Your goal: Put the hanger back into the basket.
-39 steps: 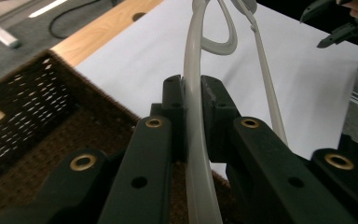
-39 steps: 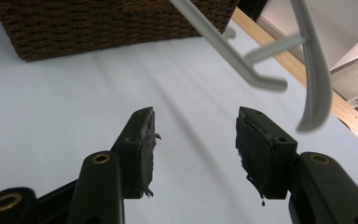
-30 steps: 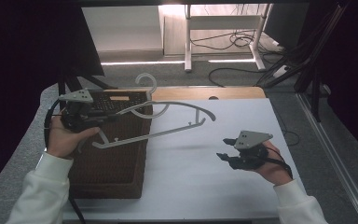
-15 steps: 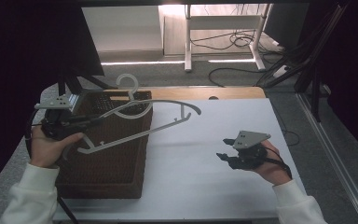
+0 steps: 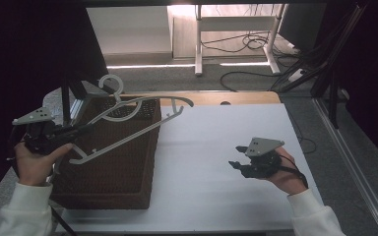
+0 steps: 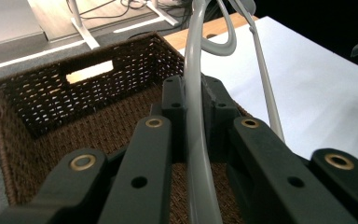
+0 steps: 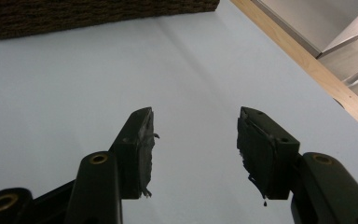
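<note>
Left gripper (image 5: 81,130) had swung further left since half a second ago, jaws clamped on my thin grey plastic hanger (image 5: 128,125), which I held tilted over the dark brown woven wicker basket (image 5: 123,177); curved hook up. Right gripper (image 5: 236,164) hadn't moved on the smooth white tabletop (image 5: 216,147), jaws apart, holding nothing.

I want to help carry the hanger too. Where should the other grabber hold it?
Probably the straight bottom bar of the hanger, coming from the open right side. The right gripper is open and empty, while the left gripper clamps the far-left end over the basket.
</note>
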{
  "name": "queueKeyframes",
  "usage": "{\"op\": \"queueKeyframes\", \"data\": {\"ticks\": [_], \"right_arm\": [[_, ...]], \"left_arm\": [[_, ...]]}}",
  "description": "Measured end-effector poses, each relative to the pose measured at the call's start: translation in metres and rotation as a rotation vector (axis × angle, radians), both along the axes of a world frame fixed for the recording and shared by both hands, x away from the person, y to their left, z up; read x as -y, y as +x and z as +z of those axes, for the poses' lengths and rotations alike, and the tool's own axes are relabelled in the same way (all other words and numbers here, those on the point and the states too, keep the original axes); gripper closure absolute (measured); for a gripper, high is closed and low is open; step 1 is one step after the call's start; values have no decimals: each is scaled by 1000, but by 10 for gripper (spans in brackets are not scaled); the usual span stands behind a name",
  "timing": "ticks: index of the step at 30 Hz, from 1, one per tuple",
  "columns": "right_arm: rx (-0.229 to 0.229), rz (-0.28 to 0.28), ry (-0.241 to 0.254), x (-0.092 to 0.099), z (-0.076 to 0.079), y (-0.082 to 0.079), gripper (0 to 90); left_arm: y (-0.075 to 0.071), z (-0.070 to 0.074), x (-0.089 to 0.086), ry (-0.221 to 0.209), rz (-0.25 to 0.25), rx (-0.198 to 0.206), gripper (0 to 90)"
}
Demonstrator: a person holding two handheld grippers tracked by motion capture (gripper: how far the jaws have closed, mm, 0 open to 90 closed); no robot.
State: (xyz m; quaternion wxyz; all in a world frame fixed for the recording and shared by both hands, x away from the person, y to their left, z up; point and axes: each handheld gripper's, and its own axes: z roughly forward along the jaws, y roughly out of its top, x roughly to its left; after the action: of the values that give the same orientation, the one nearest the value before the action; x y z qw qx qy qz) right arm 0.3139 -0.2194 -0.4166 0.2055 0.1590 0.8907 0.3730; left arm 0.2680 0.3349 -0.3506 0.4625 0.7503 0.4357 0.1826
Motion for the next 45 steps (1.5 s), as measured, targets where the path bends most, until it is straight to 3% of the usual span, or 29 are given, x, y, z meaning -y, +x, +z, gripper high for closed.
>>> {"op": "queueKeyframes", "data": {"ticks": [14, 20, 45], "right_arm": [[0, -11, -5, 1, -1, 2, 455], [0, -13, -15, 1, -2, 3, 453], [2, -21, -26, 2, -4, 4, 445]], "left_arm": [[-21, -22, -32, -38, 150, 20, 821], [-21, -32, -38, -62, 170, 14, 821], [-20, -54, -52, -58, 246, -5, 821]]}}
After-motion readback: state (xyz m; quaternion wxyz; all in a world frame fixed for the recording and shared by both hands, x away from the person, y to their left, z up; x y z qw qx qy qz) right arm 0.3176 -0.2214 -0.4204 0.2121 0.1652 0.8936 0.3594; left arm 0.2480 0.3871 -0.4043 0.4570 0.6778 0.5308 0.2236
